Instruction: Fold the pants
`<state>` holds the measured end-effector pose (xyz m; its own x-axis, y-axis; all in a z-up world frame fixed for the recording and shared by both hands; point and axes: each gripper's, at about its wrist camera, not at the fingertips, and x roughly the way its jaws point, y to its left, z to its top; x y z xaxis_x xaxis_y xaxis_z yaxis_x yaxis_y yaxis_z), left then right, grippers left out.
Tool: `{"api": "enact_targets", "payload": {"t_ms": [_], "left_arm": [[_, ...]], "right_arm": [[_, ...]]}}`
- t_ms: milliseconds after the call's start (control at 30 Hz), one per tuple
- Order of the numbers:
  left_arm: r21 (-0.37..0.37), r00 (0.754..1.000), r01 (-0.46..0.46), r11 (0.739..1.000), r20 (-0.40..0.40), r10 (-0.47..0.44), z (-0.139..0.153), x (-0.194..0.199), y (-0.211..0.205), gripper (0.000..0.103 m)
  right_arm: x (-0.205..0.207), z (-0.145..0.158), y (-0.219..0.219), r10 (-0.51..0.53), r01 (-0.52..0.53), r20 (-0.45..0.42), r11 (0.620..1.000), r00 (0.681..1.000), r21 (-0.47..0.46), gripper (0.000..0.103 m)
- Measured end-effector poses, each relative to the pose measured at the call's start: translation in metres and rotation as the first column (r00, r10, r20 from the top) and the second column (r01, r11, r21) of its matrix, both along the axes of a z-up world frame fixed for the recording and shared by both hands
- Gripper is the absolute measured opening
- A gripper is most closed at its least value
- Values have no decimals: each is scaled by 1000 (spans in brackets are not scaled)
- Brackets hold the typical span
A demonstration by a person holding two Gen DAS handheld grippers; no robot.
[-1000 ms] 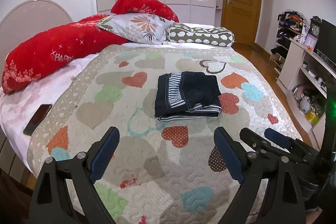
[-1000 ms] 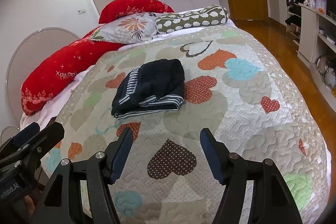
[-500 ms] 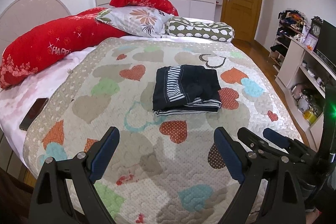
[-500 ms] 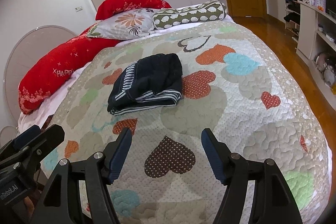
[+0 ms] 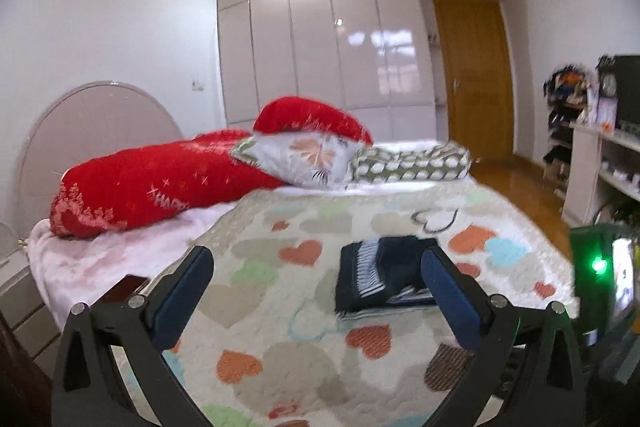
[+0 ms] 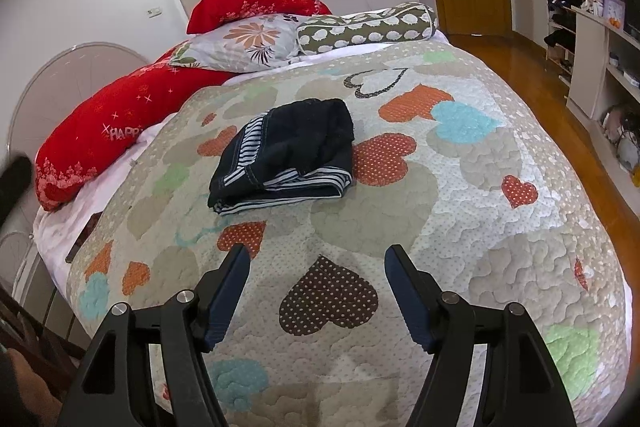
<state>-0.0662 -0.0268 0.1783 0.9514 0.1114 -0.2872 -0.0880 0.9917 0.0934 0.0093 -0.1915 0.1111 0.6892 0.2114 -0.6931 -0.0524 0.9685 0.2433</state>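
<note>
The dark pants point(image 6: 286, 157) with a striped lining lie folded into a compact bundle in the middle of the heart-patterned quilt point(image 6: 460, 195). They also show in the left wrist view point(image 5: 384, 277), partly behind one blue fingertip point(image 5: 436, 267). My left gripper point(image 5: 316, 263) is open and empty, held above the bed's near part. My right gripper point(image 6: 316, 267) is open and empty, above the quilt well short of the pants.
Red bolster point(image 6: 120, 123), floral pillow point(image 6: 248, 43) and dotted bolster point(image 6: 368, 27) lie at the head of the bed. A dark phone point(image 5: 124, 287) lies on the pink sheet at left. White shelves point(image 6: 600, 67) stand at right across the wooden floor point(image 6: 520, 67).
My left gripper has tilted upward and pulled lower, so its view now takes in the wall and wardrobe. My right gripper has barely moved. The pants lie unchanged.
</note>
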Motion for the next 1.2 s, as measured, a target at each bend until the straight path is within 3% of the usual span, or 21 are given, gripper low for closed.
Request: {"api": "enact_targets", "payload": {"t_ms": [133, 267, 500, 733, 1000, 1200], "left_arm": [[-57, 990, 61, 996, -124, -68, -7, 15, 3, 103], [-114, 973, 41, 993, -222, -66, -18, 30, 11, 103], [-154, 975, -5, 988, -221, -30, -21, 27, 29, 103], [-188, 958, 6, 982, -279, -59, -31, 31, 34, 103], [-224, 919, 57, 973, -368, -138, -53, 44, 25, 103], [-218, 894, 50, 975, -426, -141, -63, 49, 18, 103]], "right_arm": [[-1, 0, 4, 7, -7, 0, 1000, 1000, -12, 75], [-2, -2, 4, 7, -7, -3, 1000, 1000, -23, 75], [1, -8, -1, -38, 37, -20, 999, 999, -31, 76], [-11, 5, 18, -5, 14, 78, 993, 997, -116, 79], [-8, -3, 20, -3, 9, 47, 992, 999, -122, 82], [-6, -6, 14, -22, 25, 33, 994, 999, -110, 82]]}}
